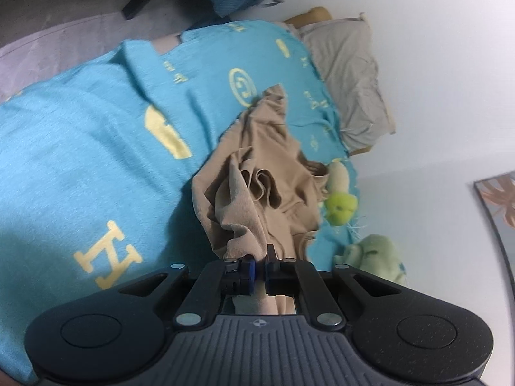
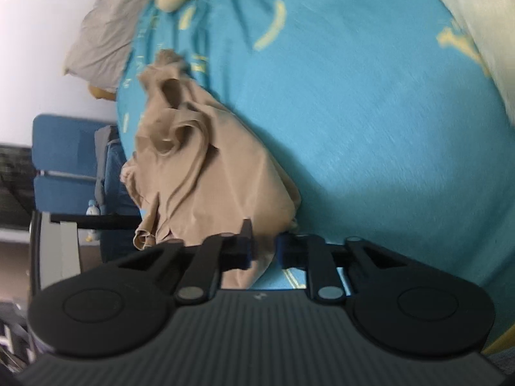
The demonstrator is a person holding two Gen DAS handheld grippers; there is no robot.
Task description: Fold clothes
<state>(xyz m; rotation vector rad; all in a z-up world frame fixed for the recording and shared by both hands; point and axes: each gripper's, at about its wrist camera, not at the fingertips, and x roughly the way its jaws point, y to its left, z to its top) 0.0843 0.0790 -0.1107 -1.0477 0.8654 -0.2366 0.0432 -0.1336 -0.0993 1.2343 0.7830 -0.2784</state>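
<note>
Tongs pinching tan garment hem, blanket beyond

Large yellow letter H printed on turquoise blanket, other marks illegible

The garment lies bunched on the blanket, which covers the bed, and its near edge sits between the closed jaws of the left gripper; in the right wrist view the right gripper stands at the near end of the same garment, with cloth between its parted jaws. Beyond the garment, a pillow lies at the blanket's far edge against the wall. Two soft toys rest at the blanket edge, right of the garment in the left wrist view.
</note>
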